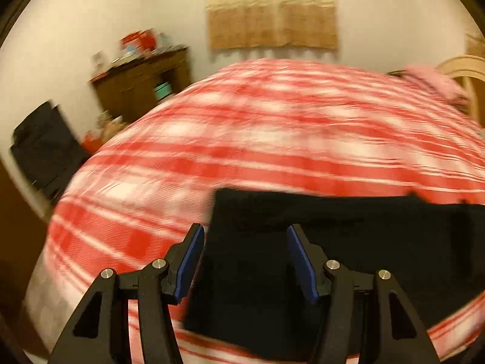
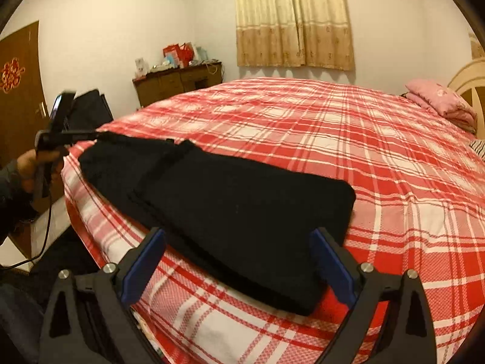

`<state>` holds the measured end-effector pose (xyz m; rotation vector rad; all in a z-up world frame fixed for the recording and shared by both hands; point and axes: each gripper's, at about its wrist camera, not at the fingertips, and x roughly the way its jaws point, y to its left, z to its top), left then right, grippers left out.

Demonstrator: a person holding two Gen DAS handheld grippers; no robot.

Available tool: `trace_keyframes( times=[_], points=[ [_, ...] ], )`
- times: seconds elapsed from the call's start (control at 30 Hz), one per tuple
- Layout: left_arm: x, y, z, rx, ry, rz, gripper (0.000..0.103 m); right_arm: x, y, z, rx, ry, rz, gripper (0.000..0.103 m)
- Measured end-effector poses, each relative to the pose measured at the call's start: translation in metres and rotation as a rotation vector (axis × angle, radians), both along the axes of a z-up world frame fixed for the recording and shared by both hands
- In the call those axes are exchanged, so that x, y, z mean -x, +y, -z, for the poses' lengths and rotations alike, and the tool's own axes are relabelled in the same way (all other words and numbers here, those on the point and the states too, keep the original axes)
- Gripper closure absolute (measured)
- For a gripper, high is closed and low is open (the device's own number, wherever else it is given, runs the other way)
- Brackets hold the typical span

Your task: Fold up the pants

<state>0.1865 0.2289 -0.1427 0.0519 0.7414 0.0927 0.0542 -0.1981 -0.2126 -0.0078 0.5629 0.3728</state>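
Observation:
Black pants (image 2: 230, 212) lie folded lengthwise near the front edge of a bed with a red and white plaid cover (image 2: 348, 139). My right gripper (image 2: 238, 236) is open, its blue pads either side of the near end of the pants, just above them. In the left wrist view the pants (image 1: 333, 242) fill the lower right, blurred by motion. My left gripper (image 1: 245, 230) is open over their left end, holding nothing. The left gripper also shows in the right wrist view (image 2: 100, 135), held in a hand at the far end of the pants.
A brown cabinet (image 2: 178, 83) with red bags on top stands against the far wall. A dark chair (image 2: 88, 110) stands left of the bed. Pink folded bedding (image 2: 442, 103) lies by the headboard at right. A curtain (image 2: 294, 18) hangs behind. A brown door (image 2: 18, 91) is at left.

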Motion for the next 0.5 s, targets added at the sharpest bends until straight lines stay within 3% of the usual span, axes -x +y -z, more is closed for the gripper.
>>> trace_keyframes(
  times=[0.1, 0.23, 0.3, 0.43, 0.47, 0.5],
  points=[
    [-0.007, 0.024, 0.010, 0.073, 0.027, -0.001, 0.044, -0.007, -0.002, 0.002, -0.033, 0.031, 0.018, 0.005],
    [-0.018, 0.039, 0.029, 0.251, 0.066, 0.032, 0.044, -0.008, -0.008, 0.005, -0.052, 0.051, 0.049, 0.005],
    [-0.018, 0.037, 0.031, 0.270, 0.031, 0.038, 0.043, -0.008, -0.009, 0.006, -0.065, 0.063, 0.060, 0.005],
    [-0.022, 0.027, 0.032, 0.282, 0.040, 0.087, 0.044, -0.007, -0.011, 0.008, -0.064, 0.070, 0.068, 0.005],
    [-0.022, 0.024, 0.031, 0.266, 0.047, 0.094, 0.048, -0.008, -0.010, 0.008, -0.060, 0.071, 0.069, 0.005],
    [-0.022, 0.022, 0.030, 0.250, 0.053, 0.100, 0.065, -0.008, -0.010, 0.009, -0.057, 0.073, 0.067, 0.005]
  ],
)
